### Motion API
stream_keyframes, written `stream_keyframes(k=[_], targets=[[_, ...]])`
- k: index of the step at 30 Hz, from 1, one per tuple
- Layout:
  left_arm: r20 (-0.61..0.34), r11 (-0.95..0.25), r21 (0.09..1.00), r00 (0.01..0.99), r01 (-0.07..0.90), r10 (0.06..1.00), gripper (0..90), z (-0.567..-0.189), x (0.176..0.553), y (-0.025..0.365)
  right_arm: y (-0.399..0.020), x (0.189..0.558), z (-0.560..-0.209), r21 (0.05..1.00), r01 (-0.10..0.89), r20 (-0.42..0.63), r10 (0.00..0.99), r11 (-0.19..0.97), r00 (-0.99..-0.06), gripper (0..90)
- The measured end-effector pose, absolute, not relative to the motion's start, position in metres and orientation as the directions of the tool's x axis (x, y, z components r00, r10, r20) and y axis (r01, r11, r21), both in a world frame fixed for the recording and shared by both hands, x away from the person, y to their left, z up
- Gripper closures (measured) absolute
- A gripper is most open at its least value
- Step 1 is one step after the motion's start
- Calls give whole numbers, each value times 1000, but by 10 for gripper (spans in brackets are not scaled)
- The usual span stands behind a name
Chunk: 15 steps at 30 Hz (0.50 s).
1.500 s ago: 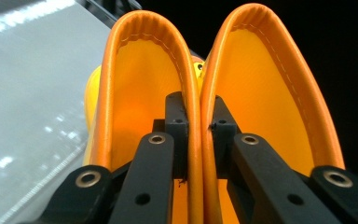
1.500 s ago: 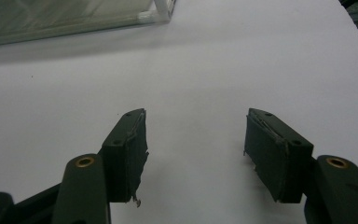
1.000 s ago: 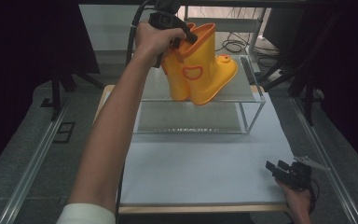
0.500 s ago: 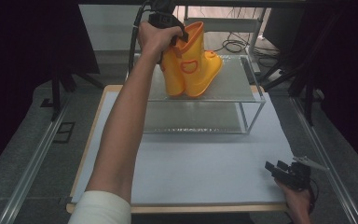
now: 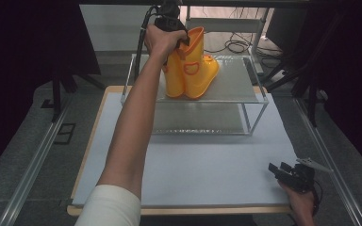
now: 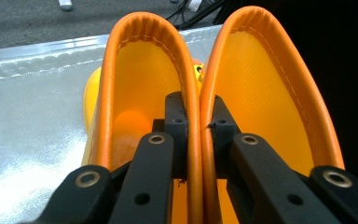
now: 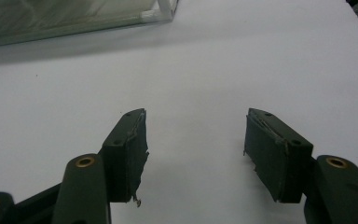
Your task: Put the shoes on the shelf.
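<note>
On the white tabletop [image 5: 193, 165], the pair of glossy orange rubber boots [image 5: 191, 70], lowered since a second ago, now stands on the metal-framed rack's silvery top shelf [image 5: 235, 87], adjoining cuffs pinched by the left gripper [image 6: 193, 135]; right gripper [image 7: 193, 154] idle, jaws spread.

lab recording setup, dark curtains [image 5: 37, 42], floor cables [image 5: 235, 44], white-topped table [image 5: 193, 169]

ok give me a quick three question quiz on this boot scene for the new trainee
1. True or false: the left gripper pinches the touching rims of both yellow boots together.
2. The boots are over which part of the metal rack? A) top shelf B) lower shelf C) white table
3. Fill in: the right gripper has its jaws ____.

Key: 1 true; 2 A; 3 open, with nothing between them.
</note>
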<state>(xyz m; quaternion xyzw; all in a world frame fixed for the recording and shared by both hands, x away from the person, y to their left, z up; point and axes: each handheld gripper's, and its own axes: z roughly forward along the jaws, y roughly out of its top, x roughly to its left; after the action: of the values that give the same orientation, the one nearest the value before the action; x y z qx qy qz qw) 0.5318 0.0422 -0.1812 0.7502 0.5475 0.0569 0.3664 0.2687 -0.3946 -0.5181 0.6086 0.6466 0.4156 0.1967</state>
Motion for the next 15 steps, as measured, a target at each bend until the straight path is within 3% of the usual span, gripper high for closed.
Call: stream_keyframes(k=[7,14,15], targets=[[-305,-148,622,412,769,859,798,-182,534,36,-392,268,-518,778,623,247,951,-78,-189,382],[-300,-148,635,418,758,857,666,-180,536,33,-395,268,-518,779,621,248,951,-82,-185,382],[-297,-141,653,423,744,856,595,-177,536,32,-395,268,-518,777,624,250,951,-84,-184,382]])
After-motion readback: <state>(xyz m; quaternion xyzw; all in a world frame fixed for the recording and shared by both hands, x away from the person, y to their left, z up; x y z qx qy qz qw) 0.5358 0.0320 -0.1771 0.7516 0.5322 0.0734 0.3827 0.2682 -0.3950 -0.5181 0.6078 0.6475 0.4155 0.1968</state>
